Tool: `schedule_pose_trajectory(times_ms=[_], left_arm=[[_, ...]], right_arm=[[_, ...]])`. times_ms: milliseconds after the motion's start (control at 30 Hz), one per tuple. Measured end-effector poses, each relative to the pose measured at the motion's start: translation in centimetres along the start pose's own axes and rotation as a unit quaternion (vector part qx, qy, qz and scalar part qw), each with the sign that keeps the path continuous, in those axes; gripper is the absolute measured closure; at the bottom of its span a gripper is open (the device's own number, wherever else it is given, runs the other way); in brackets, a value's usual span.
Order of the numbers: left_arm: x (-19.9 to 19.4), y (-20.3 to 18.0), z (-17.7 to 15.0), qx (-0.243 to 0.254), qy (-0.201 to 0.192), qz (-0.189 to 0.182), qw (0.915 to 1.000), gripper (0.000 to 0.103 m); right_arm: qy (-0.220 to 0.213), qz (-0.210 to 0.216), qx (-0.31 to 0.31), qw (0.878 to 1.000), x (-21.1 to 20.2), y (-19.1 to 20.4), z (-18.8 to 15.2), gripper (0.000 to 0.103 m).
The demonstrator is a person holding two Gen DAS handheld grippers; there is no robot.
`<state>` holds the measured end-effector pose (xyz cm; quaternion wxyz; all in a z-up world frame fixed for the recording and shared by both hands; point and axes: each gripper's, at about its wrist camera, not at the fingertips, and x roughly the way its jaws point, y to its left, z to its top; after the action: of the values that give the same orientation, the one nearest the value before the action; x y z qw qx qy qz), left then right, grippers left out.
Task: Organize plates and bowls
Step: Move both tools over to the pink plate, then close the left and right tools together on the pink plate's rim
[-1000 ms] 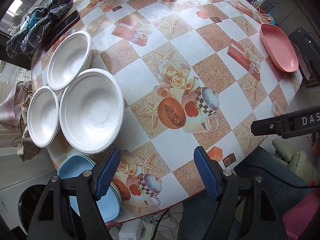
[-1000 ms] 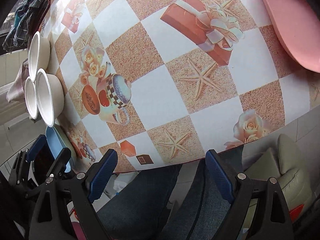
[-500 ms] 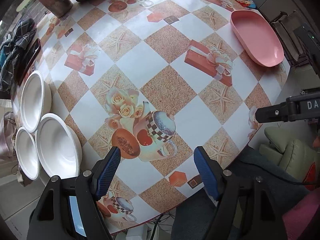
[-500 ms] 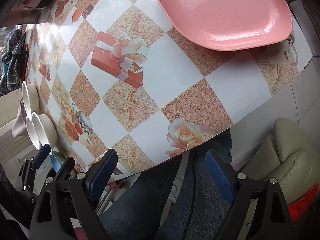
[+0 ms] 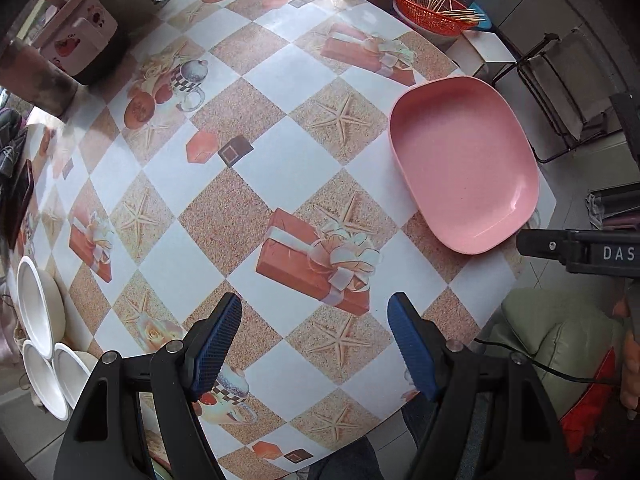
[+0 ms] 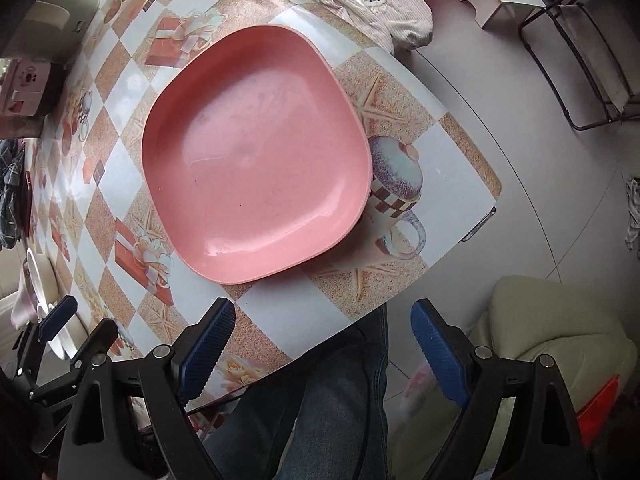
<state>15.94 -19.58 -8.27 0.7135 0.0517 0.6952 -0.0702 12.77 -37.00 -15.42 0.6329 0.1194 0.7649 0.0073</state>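
Note:
A pink squarish plate [image 6: 256, 152] lies near the table's right edge; it also shows in the left wrist view [image 5: 464, 160]. My right gripper [image 6: 320, 344] is open and empty, just short of the plate's near rim, over the table edge. My left gripper [image 5: 316, 340] is open and empty above the patterned tablecloth, left of the plate. Three white bowls [image 5: 40, 320] sit close together at the table's left edge. The right gripper's body [image 5: 580, 248] shows at the right of the left wrist view.
A red basket of sticks [image 5: 432, 12] stands beyond the far table edge. A pink box [image 5: 76, 36] and a dark cylinder [image 5: 36, 84] stand at the far left. A folding rack [image 6: 580, 52] and a cushion [image 6: 552, 344] are beside the table.
Both grippers have swung to the right. The white bowls slid to the left edge of view and the pink plate now fills the right wrist view. Both grippers stay open.

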Motion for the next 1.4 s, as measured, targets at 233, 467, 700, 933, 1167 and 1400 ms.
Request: schedule_pose_trajectory(times_ms=[233, 467, 700, 933, 1167, 1400], left_arm=[[1.9, -1.7, 3.9, -0.023, -0.013, 0.006, 0.9996, 0.024], [4.5, -2.7, 6.0, -0.051, -0.007, 0.001, 0.9987, 0.024], [5.8, -4.7, 7.3, -0.039, -0.008, 0.012, 0.9991, 0.024], [7.6, -5.2, 8.0, -0.055, 0.009, 0.024, 0.9981, 0.025], [7.6, -6.3, 8.4, -0.033, 0.008, -0.011, 0.9994, 0.064], [7.3, -5.2, 5.9, -0.019, 0.012, 0.001, 0.9997, 0.070]], right_arm=[[-0.029, -0.015, -0.014, 0.999, -0.6, -1.6, 3.7, 0.013], [-0.063, -0.045, -0.075, 0.994, -0.4, -0.6, 5.0, 0.013], [-0.085, -0.057, -0.123, 0.987, 0.5, 0.9, 6.2, 0.013], [-0.080, -0.050, -0.146, 0.985, 1.1, 1.7, 6.6, 0.041], [-0.080, -0.053, -0.159, 0.983, 1.1, 2.4, 5.5, 0.063], [-0.066, -0.045, -0.182, 0.980, 0.9, 4.6, 3.0, 0.070]])
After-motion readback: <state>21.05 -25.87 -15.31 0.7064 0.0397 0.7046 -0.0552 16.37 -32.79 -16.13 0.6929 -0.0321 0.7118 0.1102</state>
